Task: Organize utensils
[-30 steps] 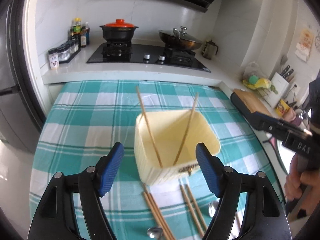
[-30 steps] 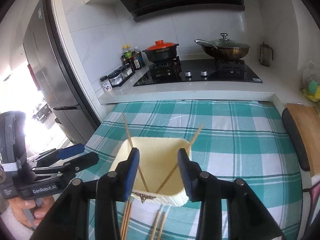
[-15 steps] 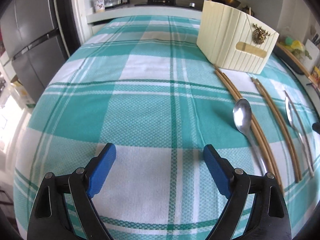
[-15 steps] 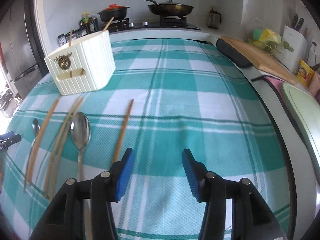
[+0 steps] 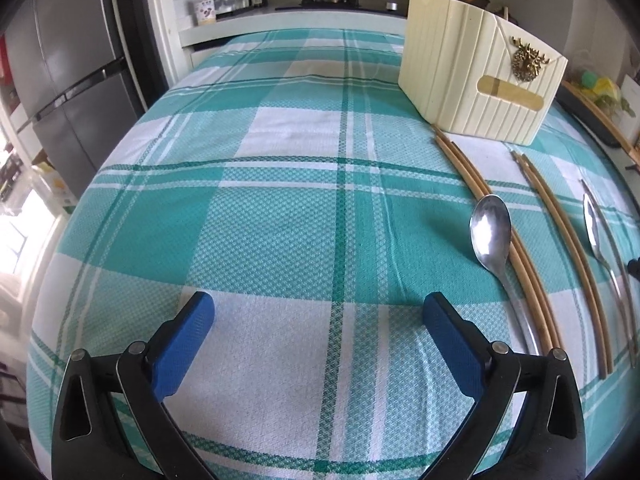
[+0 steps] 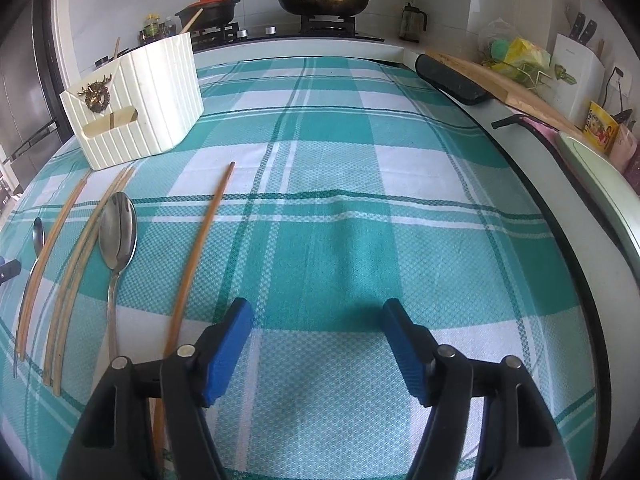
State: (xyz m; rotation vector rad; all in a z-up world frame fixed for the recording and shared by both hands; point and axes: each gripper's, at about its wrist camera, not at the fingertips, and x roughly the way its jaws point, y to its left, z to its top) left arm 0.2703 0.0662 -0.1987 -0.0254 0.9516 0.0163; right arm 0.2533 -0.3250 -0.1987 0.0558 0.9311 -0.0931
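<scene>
A cream ribbed utensil holder (image 5: 476, 76) (image 6: 136, 104) stands on the teal checked tablecloth (image 5: 280, 216) with two chopsticks sticking out of it. In front of it lie chopstick pairs (image 5: 516, 248) (image 6: 76, 264), a large steel spoon (image 5: 492, 236) (image 6: 118, 236), a second spoon (image 5: 600, 236) (image 6: 38, 236) and a single chopstick (image 6: 200, 248). My left gripper (image 5: 318, 320) hovers low over bare cloth left of the large spoon, jaws opening wide, nothing between them. My right gripper (image 6: 318, 320) hovers right of the single chopstick, jaws opening, nothing between them.
A stove with a red-lidded pot (image 6: 208, 8) and a pan (image 6: 324, 0) lines the back counter. Spice jars (image 5: 224, 0) stand at the back left, a fridge (image 5: 60, 80) at the left. A cutting board (image 6: 504, 84) and knife block (image 6: 576, 68) sit at the right.
Both grippers have dropped from above the holder to just over the cloth near the table's front. Both jaws have spread wider.
</scene>
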